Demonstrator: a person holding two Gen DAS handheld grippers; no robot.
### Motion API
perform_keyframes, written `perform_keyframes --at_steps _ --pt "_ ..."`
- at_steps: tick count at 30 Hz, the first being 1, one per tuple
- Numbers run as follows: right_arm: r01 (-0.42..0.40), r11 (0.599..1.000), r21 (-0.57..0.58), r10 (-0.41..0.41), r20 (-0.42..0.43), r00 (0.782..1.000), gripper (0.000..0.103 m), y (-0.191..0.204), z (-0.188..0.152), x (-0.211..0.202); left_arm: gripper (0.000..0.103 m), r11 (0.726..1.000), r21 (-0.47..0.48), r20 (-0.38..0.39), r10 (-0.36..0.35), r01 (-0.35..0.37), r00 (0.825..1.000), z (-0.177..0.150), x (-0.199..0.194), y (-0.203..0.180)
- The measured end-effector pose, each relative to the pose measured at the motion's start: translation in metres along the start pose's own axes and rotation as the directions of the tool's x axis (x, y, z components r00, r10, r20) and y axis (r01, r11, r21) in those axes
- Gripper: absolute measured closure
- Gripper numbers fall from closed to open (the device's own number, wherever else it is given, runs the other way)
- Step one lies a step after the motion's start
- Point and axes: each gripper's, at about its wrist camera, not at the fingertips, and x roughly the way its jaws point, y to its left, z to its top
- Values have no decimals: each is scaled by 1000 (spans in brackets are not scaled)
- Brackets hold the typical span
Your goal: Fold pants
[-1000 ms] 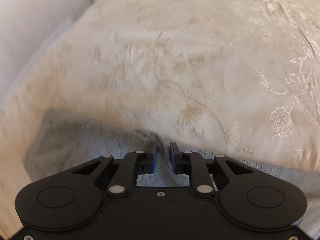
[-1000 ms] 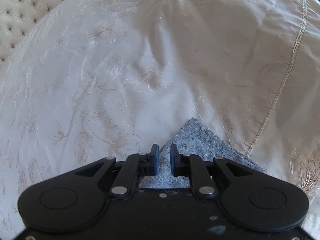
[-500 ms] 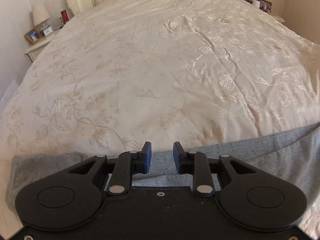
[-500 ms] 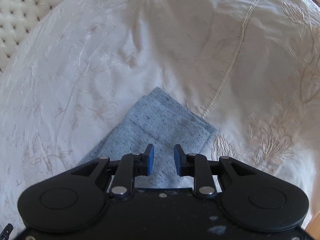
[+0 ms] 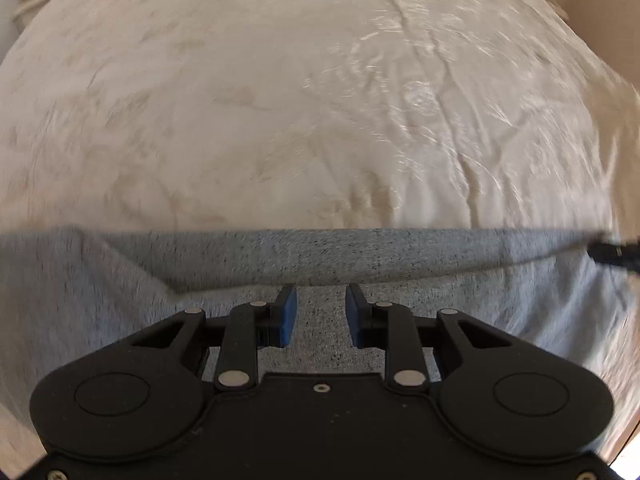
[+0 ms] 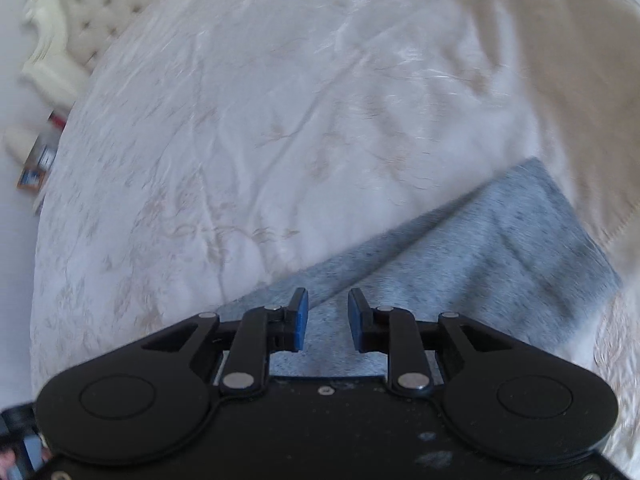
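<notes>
Both wrist views look steeply down, close over the pants (image 5: 320, 256) and bedspread (image 6: 280, 140).

A bed (image 5: 280, 100) carried everything, covered by a cream bedspread (image 6: 240, 160) with an embroidered floral pattern and a few shallow creases. A tufted headboard (image 6: 104, 8) stood at its far end in the right wrist view. Directly on the bedspread lay grey pants (image 5: 400, 252), spread flat in a long band across the near part of the bed, with a folded layer along the far edge; one squared end (image 6: 540, 240) reached toward the bed's side
</notes>
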Motion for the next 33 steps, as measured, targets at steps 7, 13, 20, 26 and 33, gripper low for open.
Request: perform_keyframes --at_steps 7,13,20,26,33 --pt "-56 801 -596 -36 -141 989 78 72 -14 40 64 912 409 13 35 -37 999 -13 12 -25" --pt "-162 624 -764 3 -205 979 78 99 -27 59 64 907 421 -34 11 5 999 -12 28 -10" --pt "-193 472 -860 -48 -244 969 73 121 -31 92 64 949 313 -43 -15 28 999 -2 33 18" --pt "-264 395 -880 -87 -322 943 69 123 -40 111 64 984 178 11 24 -25 1000 -3 24 37" --pt "-205 404 -891 -41 -241 970 100 121 -43 86 64 997 25 72 69 -71 995 -10 8 61"
